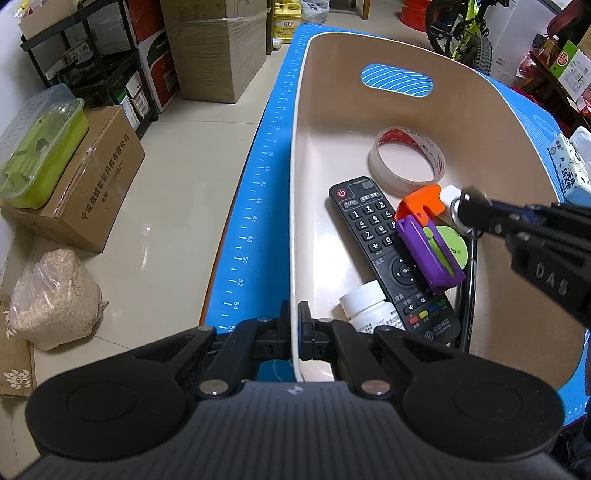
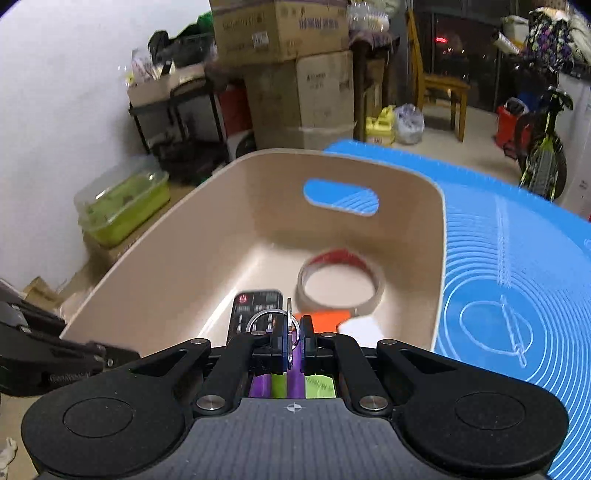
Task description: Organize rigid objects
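A beige plastic basket [image 1: 480, 122] stands on the blue mat [image 1: 258, 192]. My left gripper [image 1: 294, 314] is shut on its near left rim, one finger outside and one inside. In the basket lie a roll of tape [image 1: 406, 160], a black remote [image 1: 384, 254], a purple and orange toy [image 1: 430, 242], a green disc [image 1: 452, 247] and a white pill bottle [image 1: 369, 306]. My right gripper [image 2: 291, 332] is shut on a key with a metal ring [image 2: 271, 319] and hangs over the basket [image 2: 177, 266] above the remote [image 2: 258, 301]. The left wrist view shows it [image 1: 467, 212] coming in from the right.
A tissue pack [image 1: 570, 166] lies on the mat to the right of the basket. Beyond the mat's left edge are the floor, cardboard boxes [image 1: 92, 192], a green lidded container [image 1: 44, 147] and a bag of grain [image 1: 55, 299]. A bicycle [image 1: 465, 33] stands at the back.
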`<state>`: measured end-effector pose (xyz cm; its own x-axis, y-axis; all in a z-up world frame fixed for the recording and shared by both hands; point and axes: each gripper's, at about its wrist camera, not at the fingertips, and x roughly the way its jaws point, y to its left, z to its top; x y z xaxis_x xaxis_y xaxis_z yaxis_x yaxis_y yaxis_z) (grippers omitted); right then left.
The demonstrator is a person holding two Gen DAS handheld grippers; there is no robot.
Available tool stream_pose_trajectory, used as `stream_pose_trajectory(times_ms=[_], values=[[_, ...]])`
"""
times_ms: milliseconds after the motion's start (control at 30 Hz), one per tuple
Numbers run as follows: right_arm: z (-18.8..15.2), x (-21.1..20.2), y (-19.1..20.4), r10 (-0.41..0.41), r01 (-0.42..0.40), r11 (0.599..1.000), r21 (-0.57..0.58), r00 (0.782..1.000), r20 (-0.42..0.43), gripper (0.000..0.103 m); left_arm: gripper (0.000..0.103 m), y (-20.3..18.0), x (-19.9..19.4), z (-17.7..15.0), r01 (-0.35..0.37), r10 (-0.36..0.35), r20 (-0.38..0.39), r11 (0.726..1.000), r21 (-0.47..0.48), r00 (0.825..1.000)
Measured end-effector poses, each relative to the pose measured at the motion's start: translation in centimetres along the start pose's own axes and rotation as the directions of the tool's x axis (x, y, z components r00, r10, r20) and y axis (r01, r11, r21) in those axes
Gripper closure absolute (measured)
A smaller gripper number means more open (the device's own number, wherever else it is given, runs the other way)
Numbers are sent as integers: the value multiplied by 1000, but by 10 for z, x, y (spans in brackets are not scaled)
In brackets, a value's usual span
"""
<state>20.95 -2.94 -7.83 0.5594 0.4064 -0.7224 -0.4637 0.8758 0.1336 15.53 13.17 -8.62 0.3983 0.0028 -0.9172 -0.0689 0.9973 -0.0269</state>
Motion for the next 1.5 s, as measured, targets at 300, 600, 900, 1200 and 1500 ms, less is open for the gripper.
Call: stream_pose_trajectory(times_ms=[300,600,900,1200,1500], values=[[-6,-20,-5,-23,22,1000,16,999,49,55,88,-1,-5,-8,-5,5,2,1000,-7,1000],[-10,-78,-16,-56,49,997,53,990,129,28,34,-17,-42,-18,-11,12,93,1000,-4,996],[-21,-144,-17,-103,92,993,68,978,181,14,32,-42,-86,-36,-20,14,186,999,28,982],[-48,-204,-14,-153,136,986,96,967,203,11,32,-69,-130,-71,-21,2,303,998,60,953],[-89,-261,-16,-201,176,976,128,954,223,10,32,-96,-163,-112,-13,-27,373,994,106,928]])
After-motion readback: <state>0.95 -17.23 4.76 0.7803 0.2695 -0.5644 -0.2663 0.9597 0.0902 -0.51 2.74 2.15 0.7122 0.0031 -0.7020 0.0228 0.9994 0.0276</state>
